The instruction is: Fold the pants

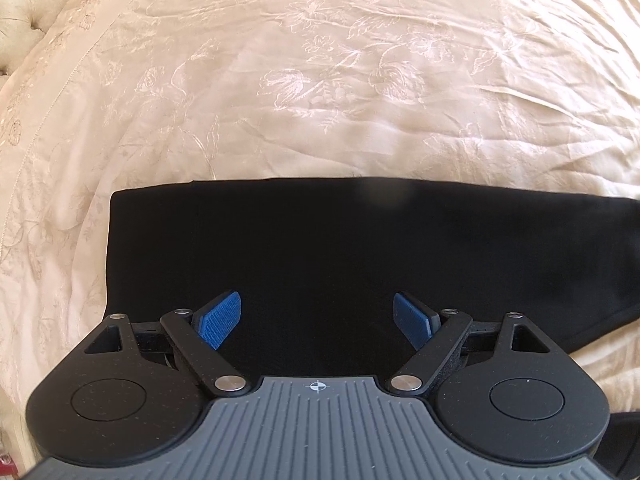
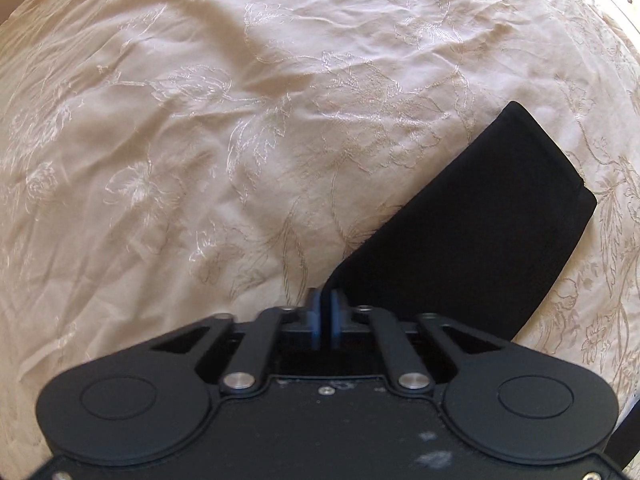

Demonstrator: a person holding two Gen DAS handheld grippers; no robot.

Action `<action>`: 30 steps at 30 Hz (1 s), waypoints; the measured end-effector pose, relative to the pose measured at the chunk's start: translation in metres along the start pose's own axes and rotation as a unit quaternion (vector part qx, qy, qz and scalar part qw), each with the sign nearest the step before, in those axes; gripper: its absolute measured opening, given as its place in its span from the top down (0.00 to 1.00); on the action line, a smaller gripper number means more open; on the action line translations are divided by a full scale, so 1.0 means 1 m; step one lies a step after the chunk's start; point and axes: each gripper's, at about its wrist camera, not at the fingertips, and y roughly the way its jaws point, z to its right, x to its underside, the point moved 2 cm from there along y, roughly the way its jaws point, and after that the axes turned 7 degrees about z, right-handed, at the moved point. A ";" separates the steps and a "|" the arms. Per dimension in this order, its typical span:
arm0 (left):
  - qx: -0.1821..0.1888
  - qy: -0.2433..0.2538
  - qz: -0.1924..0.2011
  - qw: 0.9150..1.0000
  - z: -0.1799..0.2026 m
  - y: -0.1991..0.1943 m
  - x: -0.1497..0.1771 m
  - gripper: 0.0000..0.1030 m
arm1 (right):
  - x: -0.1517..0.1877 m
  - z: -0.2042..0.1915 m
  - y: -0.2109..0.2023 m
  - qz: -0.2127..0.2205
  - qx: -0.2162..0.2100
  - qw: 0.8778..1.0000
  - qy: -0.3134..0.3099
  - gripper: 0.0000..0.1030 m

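Black pants (image 1: 320, 240) lie flat on the bed as a wide dark band, with a straight left edge. My left gripper (image 1: 317, 298) hovers over them and points steeply down. It is open, its blue pads (image 1: 218, 320) are wide apart, and only flat cloth lies below the gap. In the right wrist view a folded part of the pants (image 2: 460, 232) runs up to the right. Its lower corner narrows into my right gripper (image 2: 325, 294), which is shut with the pads pressed on that cloth edge.
A cream bedspread (image 1: 320, 80) with embroidered flowers covers the bed and is creased all over (image 2: 200, 140). A tufted cream headboard (image 1: 24, 8) shows at the far upper left. The bed's edge curves along the upper right of the right wrist view.
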 end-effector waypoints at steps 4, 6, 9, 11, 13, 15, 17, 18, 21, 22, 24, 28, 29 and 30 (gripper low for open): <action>0.023 -0.022 0.008 0.999 -0.002 0.003 -0.022 0.19 | 0.027 0.030 -0.032 0.025 -0.023 0.999 -0.003 0.98; 0.041 -0.037 0.008 0.998 -0.001 0.006 -0.034 0.19 | 0.046 0.049 -0.051 0.029 -0.035 0.999 0.005 0.98; 0.064 -0.062 -0.002 0.996 0.001 0.014 -0.047 0.19 | 0.077 0.078 -0.075 0.025 -0.050 0.998 0.024 0.98; 0.070 -0.078 -0.010 0.994 0.003 0.022 -0.051 0.19 | 0.098 0.092 -0.085 0.021 -0.053 0.998 0.030 0.98; 0.074 -0.091 -0.021 0.993 0.006 0.029 -0.052 0.19 | 0.117 0.102 -0.091 0.016 -0.054 0.998 0.035 0.98; 0.074 -0.094 -0.035 0.992 0.010 0.039 -0.049 0.19 | 0.136 0.112 -0.093 0.004 -0.054 0.998 0.044 0.98; 0.060 -0.087 -0.059 0.993 0.017 0.054 -0.044 0.19 | 0.151 0.117 -0.094 -0.003 -0.055 0.997 0.049 0.98; 0.053 -0.081 -0.074 0.993 0.021 0.064 -0.040 0.19 | 0.158 0.119 -0.093 -0.004 -0.055 0.997 0.047 0.98; 0.061 -0.074 -0.089 0.991 0.028 0.082 -0.031 0.50 | 0.174 0.123 -0.096 0.001 -0.057 0.998 0.032 0.97; 0.073 -0.080 -0.083 0.991 0.028 0.080 -0.029 0.69 | 0.175 0.123 -0.097 0.005 -0.059 0.998 0.027 0.97; 0.099 -0.105 -0.059 0.988 0.025 0.065 -0.022 0.88 | 0.170 0.122 -0.100 0.015 -0.068 0.997 0.024 0.97; 0.089 -0.084 0.011 0.992 0.022 0.014 0.004 0.90 | 0.167 0.128 -0.122 0.040 -0.083 0.996 0.005 0.97; 0.092 -0.082 0.024 0.992 0.020 0.002 0.013 0.90 | 0.167 0.131 -0.127 0.044 -0.086 0.995 -0.003 0.97; 0.095 -0.081 0.035 0.992 0.018 -0.010 0.023 0.90 | 0.169 0.135 -0.133 0.048 -0.087 0.995 -0.012 0.97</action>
